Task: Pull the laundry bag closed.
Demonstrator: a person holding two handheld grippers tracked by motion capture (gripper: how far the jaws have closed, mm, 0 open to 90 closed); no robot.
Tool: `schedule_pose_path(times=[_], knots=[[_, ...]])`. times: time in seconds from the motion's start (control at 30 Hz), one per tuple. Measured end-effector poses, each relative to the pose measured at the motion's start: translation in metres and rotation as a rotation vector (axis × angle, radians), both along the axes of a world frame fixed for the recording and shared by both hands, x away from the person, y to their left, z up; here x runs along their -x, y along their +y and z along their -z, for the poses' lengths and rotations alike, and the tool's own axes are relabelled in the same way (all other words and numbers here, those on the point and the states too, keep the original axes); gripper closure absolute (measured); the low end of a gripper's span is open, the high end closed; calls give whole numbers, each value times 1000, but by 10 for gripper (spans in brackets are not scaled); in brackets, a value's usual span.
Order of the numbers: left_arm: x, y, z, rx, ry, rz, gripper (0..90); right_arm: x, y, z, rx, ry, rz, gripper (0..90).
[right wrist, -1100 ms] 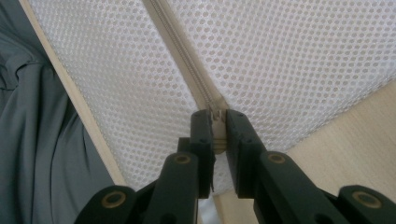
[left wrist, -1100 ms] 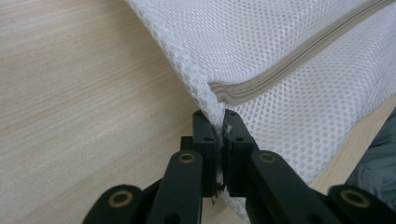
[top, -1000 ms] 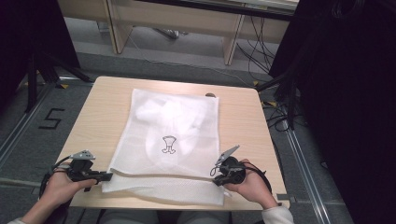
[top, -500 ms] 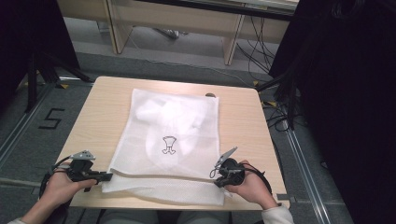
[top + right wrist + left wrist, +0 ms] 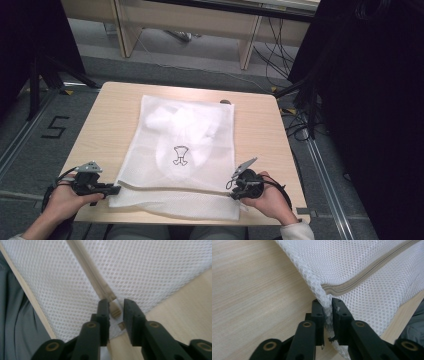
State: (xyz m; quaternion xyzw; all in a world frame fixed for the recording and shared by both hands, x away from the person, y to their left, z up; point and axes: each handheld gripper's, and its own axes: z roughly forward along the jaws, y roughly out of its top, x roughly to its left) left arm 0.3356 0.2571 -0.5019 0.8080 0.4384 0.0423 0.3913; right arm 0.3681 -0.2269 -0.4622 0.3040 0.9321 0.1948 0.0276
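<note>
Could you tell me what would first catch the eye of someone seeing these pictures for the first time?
A large white mesh laundry bag lies flat across the middle of the wooden table, with a small black figure printed on it. At its near edge a grey zipper runs across, and the left gripper pinches the bag's corner at one end while the right gripper has its fingers either side of the zipper pull at the other.
</note>
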Motion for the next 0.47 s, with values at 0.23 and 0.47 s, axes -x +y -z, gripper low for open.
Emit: schedule_pose_path(times=[0.23,0.47], knots=[[-1,4,-8,-19,-167,-17,441,-3,-16,-5,-114,-116,169,569],[-2,1,-9,-9,-228,-14,322,-8,-31,-8,-207,-153,297,497]])
